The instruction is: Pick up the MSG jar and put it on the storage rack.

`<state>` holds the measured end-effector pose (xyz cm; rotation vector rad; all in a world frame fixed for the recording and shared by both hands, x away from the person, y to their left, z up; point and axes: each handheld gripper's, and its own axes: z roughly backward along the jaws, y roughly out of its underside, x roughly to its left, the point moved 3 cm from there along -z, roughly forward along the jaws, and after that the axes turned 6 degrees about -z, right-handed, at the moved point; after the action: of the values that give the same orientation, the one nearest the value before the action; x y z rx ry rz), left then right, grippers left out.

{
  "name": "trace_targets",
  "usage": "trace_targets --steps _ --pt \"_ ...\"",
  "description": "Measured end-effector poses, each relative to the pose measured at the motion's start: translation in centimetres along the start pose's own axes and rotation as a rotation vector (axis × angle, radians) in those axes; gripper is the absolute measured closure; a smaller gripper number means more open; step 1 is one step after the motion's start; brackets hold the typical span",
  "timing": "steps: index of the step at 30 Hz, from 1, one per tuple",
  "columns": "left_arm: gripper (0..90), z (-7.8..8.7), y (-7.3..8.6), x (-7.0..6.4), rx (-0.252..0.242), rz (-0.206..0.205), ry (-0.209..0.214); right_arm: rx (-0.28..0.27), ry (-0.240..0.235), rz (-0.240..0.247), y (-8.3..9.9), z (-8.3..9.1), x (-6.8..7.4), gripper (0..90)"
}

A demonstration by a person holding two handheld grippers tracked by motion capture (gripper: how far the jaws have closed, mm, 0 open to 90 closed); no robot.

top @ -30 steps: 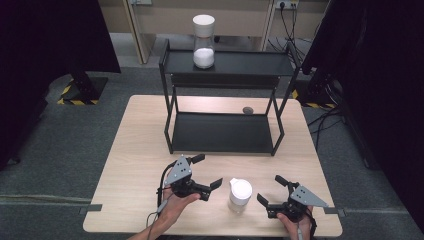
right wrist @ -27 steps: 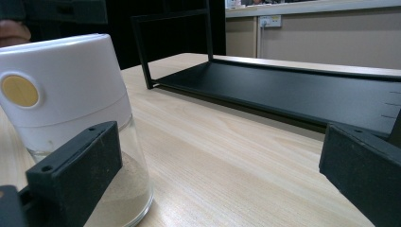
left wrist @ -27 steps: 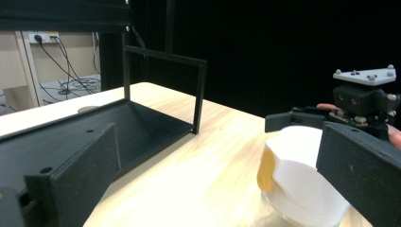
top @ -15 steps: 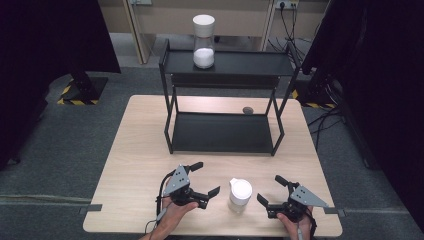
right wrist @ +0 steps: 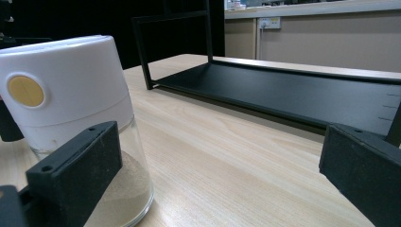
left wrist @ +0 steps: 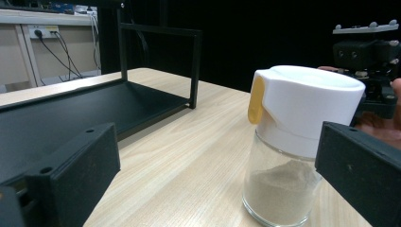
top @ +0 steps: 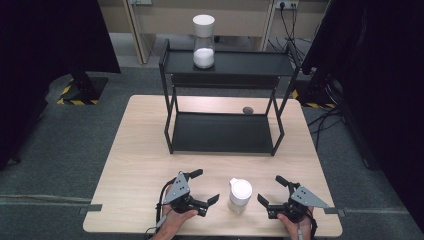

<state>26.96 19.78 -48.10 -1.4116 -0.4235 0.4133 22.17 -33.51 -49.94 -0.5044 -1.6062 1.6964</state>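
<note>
Standing on the light wooden bench (top: 135, 165), a white-lidded glass jar of beige powder (top: 239, 195) sits between the left gripper (top: 202, 187) and right gripper (top: 271, 190), both jaws released, apart from it.

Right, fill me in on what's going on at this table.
A person holds a two-jaw gripper in each hand near the table's front edge. The left gripper and right gripper are both open, flanking a white-lidded glass jar of tan powder without touching it. Behind stands a black shelf rack with another jar on top.
</note>
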Motion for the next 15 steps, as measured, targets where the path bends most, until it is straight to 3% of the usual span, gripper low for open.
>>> trace_targets --steps 15 --pt "0.0 -0.07 0.21 0.33 -0.004 0.019 -0.009 0.002 -0.006 0.001 0.01 0.05 -0.01 0.4"
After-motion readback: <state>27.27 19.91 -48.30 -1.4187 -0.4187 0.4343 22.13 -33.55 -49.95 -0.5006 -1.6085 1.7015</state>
